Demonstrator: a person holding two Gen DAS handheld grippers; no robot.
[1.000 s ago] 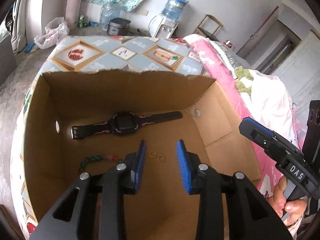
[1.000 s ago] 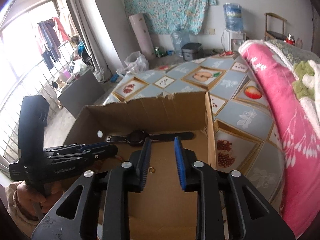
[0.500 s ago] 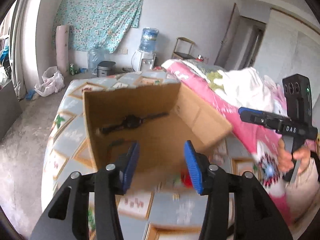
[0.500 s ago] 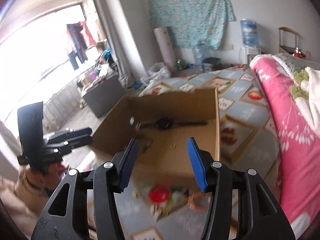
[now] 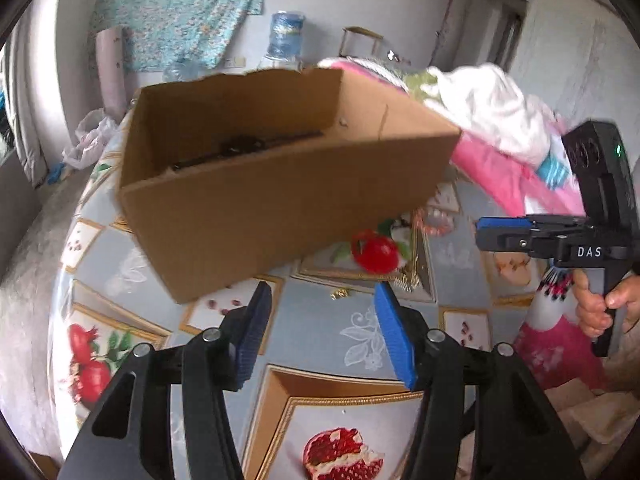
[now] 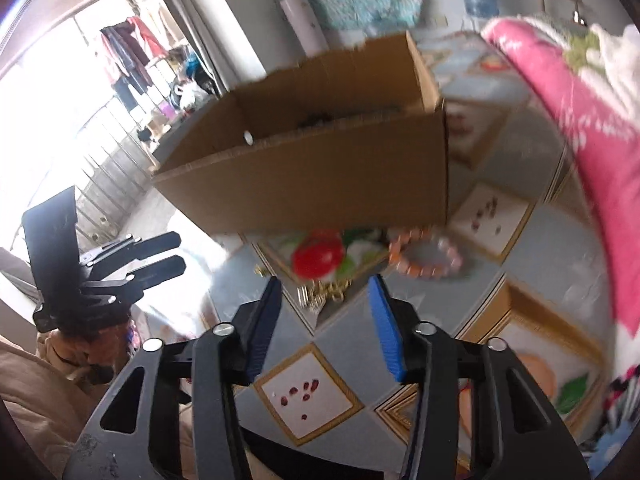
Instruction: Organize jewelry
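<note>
Right wrist | bead bracelet (image 6: 426,254): orange-pink, blurred | beside cardboard box (image 6: 320,184)

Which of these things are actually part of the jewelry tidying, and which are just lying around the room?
Part of the job:
cardboard box
watch inside it
beaded bracelet
gold chain
left gripper, empty, opening
right gripper, empty, closing

Just lying about:
pink blanket
water bottle
patterned tablecloth

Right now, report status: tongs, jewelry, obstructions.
Left tongs opening, right tongs closing, both empty. Bead bracelet and gold chain on table beside box. Nothing blocking.
</note>
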